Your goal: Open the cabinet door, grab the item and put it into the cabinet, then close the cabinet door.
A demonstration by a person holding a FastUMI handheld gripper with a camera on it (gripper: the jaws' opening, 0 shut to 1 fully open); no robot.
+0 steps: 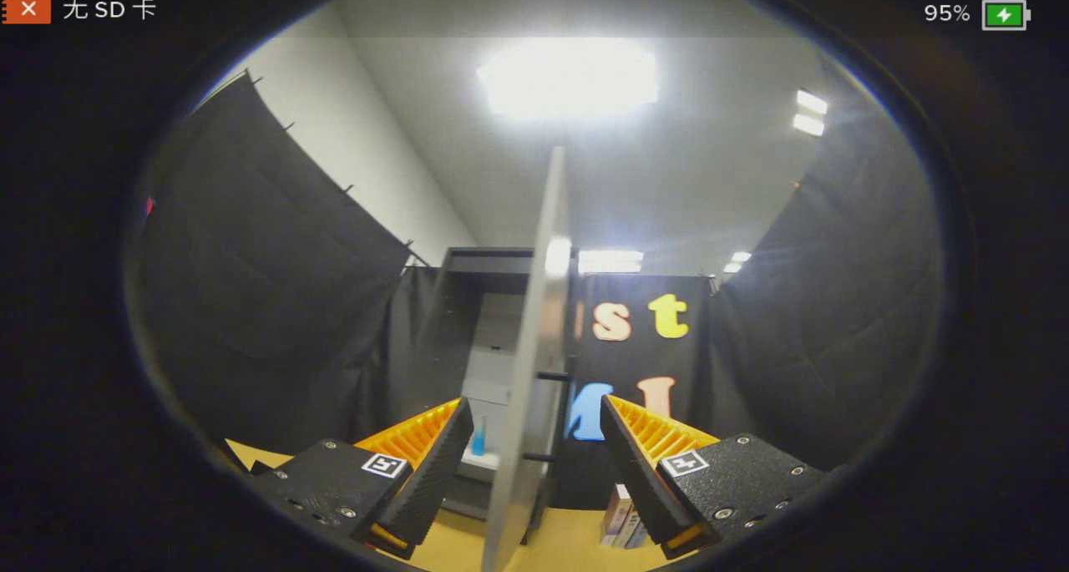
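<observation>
The hand-held gripper (536, 422) points forward and level, its fingers spread wide (pressing on nothing).

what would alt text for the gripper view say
The gripper has its fingers spread open either side of the edge-on open cabinet door. Beyond stands the cabinet, a small blue item inside; boxes sit on the table by the right finger.

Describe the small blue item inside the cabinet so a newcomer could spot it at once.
Start at the tall dark cabinet against the booth's back wall, whose pale door stands open, edge-on between the open jaws of the gripper. Left of that door, on a light shelf, stands the small blue bottle, the only blue thing inside.
</observation>
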